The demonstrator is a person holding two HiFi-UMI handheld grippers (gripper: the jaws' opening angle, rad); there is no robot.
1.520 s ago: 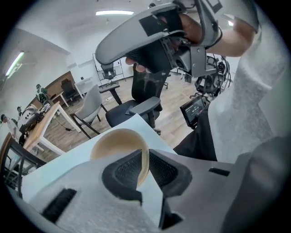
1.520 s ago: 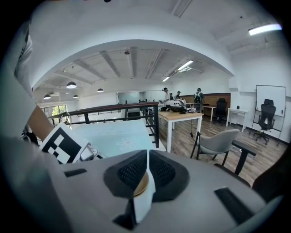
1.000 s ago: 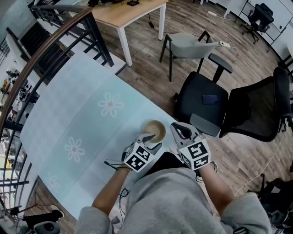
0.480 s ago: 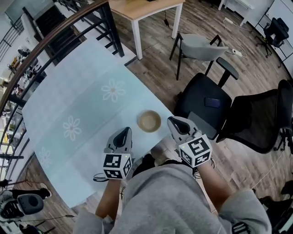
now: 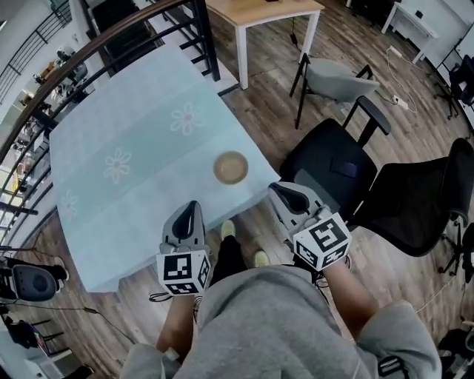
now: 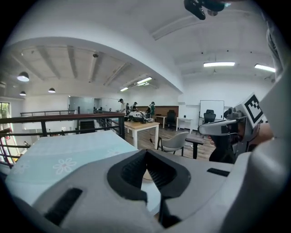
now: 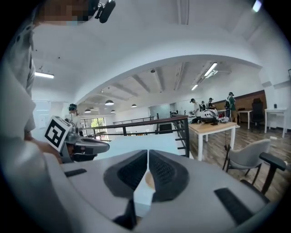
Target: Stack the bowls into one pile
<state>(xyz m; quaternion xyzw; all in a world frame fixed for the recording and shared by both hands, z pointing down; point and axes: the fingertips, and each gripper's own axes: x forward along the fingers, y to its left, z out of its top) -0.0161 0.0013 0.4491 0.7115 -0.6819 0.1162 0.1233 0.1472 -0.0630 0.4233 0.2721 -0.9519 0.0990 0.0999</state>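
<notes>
A tan bowl pile [image 5: 231,168] stands alone near the right edge of the light-blue flowered tablecloth [image 5: 133,148]. Both grippers hang in the air nearer to me than the table, apart from the bowls. My left gripper [image 5: 191,206] is shut with nothing in it; in the left gripper view its jaws [image 6: 146,153] meet at the tips. My right gripper [image 5: 276,189] is also shut and empty, tips together [image 7: 148,153]. A sliver of the tan bowl [image 7: 148,179] shows through the gap behind the right jaws.
A black office chair [image 5: 337,169] stands just right of the table, with a grey chair [image 5: 333,75] and a wooden desk [image 5: 266,10] beyond. A dark railing [image 5: 111,38] runs along the table's far side. My shoes [image 5: 228,229] are on the wood floor.
Both grippers have drawn back and risen away from the bowls. The left jaws, open beside the bowl at first, are now shut and empty. The bowl pile stays on the cloth.
</notes>
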